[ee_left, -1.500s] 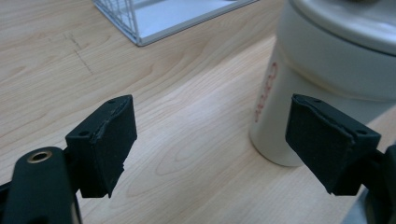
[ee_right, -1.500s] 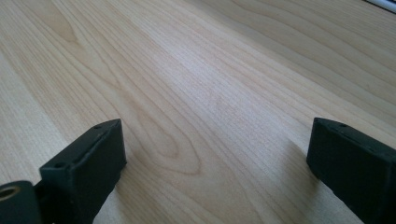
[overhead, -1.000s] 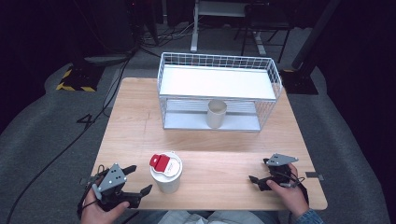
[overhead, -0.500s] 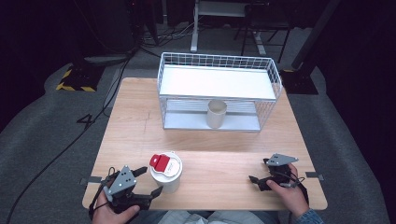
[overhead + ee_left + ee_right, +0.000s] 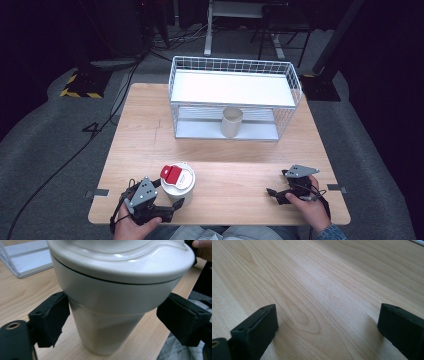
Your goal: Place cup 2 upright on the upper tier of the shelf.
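My left gripper (image 5: 172,206) jaws apart, straddling the lidded cup (image 5: 178,181) at the table's (image 5: 235,155) near edge, pads not clearly touching. Right gripper (image 5: 274,194) jaws apart over bare wood. Farther back: 1 small cup (image 5: 232,121) inside the wire basket (image 5: 175,95).

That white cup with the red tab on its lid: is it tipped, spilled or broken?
Nothing stands out. The cup stands upright on the table, lid seated, no spill. The left gripper brackets it, jaws open.
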